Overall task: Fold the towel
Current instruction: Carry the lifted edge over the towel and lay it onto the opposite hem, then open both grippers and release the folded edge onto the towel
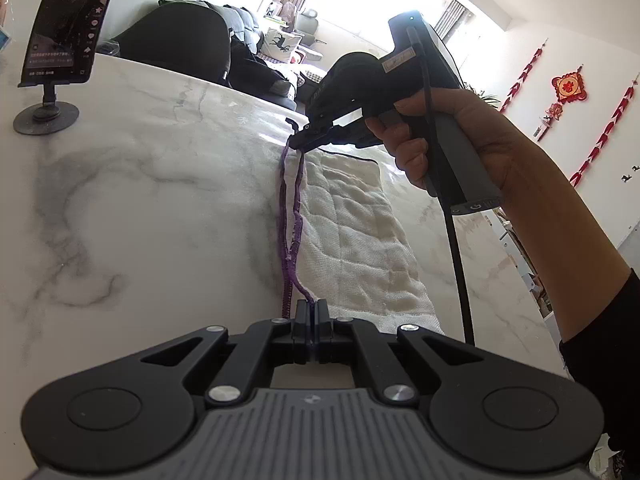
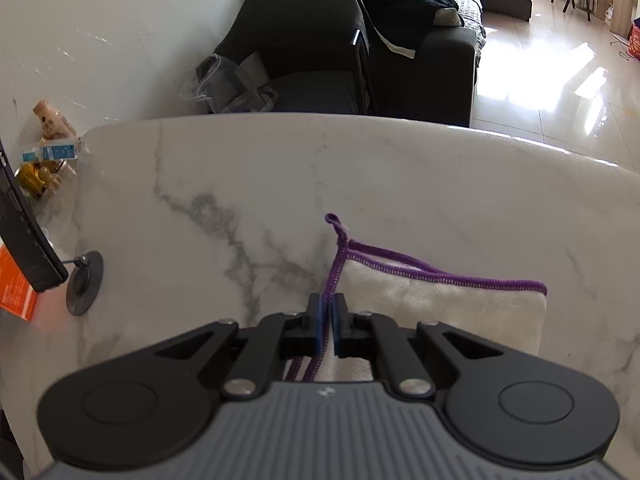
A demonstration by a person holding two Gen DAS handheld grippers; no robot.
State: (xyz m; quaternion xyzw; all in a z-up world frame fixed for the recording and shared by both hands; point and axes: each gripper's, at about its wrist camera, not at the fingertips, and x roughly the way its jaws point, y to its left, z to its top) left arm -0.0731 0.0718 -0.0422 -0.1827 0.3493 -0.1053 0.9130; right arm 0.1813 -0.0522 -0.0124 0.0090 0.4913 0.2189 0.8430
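The white marble desk with grey veins carries everything; beyond its far edge stands a dark sofa on a glossy tiled floor.

On the desk lies the towel, white and quilted with a purple stitched hem. It is folded over into a long strip, two hem lines running side by side along its left side, and it lies flat near the middle of the desk, reaching toward the far edge. In the right wrist view the towel shows its far end, with a small purple hanging loop sticking out from the corner toward the far edge of the desk.

A phone on a stand with a round base stands upright near the far left corner of the desk. Some small bottles and packets are bunched at the left edge, and an orange box sits close to the stand's base.

The right gripper, held in a hand with a dark sleeve, has its jaws pressed together on the far end of the doubled hem. In its own view the right gripper pinches the purple edge between blue pads.

The left gripper has its jaws pressed together on the near end of the same hem, at the towel's near left corner.
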